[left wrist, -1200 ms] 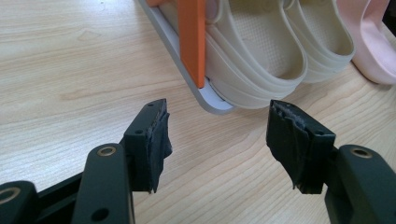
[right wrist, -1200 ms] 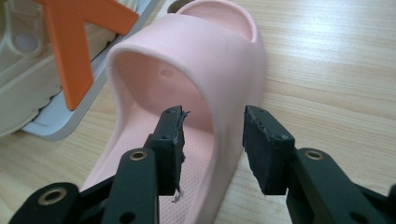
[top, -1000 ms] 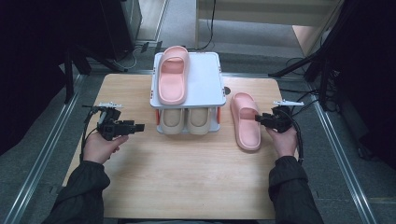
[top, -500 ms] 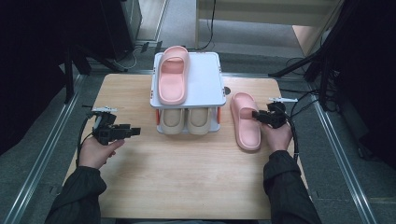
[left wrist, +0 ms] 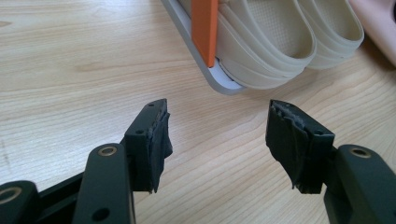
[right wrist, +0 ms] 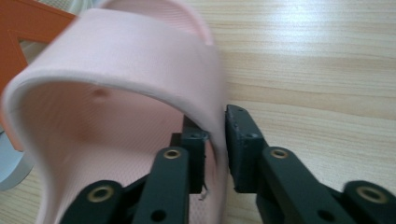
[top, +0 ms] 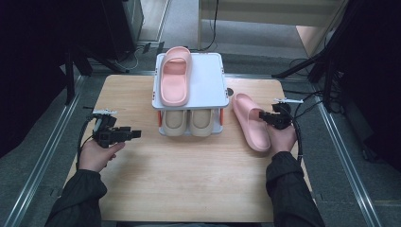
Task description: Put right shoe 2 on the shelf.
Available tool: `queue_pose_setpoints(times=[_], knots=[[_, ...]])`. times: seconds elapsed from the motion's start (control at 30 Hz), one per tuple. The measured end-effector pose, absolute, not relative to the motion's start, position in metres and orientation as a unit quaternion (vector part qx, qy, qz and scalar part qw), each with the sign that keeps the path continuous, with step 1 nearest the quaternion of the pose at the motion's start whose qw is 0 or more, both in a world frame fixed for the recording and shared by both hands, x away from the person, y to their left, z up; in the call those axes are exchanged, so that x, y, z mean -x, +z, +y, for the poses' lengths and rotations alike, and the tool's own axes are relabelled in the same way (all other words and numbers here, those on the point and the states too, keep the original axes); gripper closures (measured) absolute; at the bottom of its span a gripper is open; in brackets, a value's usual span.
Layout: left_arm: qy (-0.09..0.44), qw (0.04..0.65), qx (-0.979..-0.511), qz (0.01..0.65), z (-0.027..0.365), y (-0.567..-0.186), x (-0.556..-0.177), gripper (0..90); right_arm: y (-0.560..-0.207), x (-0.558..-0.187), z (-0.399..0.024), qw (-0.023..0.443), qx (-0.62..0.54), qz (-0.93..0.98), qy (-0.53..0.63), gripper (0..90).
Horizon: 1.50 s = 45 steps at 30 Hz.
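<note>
Right gripper view: right gripper [right wrist: 215,154] fingers have just closed on the strap of the loose pink rubber slipper [right wrist: 116,93]; racking remains, left gripper [left wrist: 217,140] fingers wide, empty

Slipper [top: 249,121] right of rack [top: 208,85]

Right gripper [top: 263,117] at pink slipper [top: 249,122] beside shoe rack [top: 208,80].

pink slipper [top: 249,122] on pale wood-grain table [top: 189,179], beige pair [top: 188,122] in white rack w/ orange posts [top: 194,92]
</note>
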<state>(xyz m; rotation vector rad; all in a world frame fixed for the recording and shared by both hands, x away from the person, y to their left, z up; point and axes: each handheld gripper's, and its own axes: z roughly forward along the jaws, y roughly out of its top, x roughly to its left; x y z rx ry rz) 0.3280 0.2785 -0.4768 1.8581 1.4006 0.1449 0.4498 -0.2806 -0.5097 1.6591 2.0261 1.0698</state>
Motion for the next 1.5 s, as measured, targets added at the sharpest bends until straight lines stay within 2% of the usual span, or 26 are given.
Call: queue_pose_setpoints(times=[0.23,0.67,0.93,1.5], knots=[[0.051,0.389,-0.738,0.549,0.277,-0.478,-0.329,39.8,-0.506,-0.448,-0.280,0.145,-0.583,0.706,0.375,84.1],[0.041,0.402,-0.737,0.542,0.275,-0.476,-0.329,39.6,-0.489,-0.439,-0.273,0.136,-0.586,0.696,0.391,83.9],[0.042,0.408,-0.732,0.544,0.279,-0.475,-0.329,39.4,-0.470,-0.440,-0.267,0.145,-0.586,0.703,0.376,84.0],[0.047,0.397,-0.740,0.541,0.276,-0.473,-0.331,39.3,-0.401,-0.456,-0.264,0.162,-0.583,0.702,0.376,83.5]])
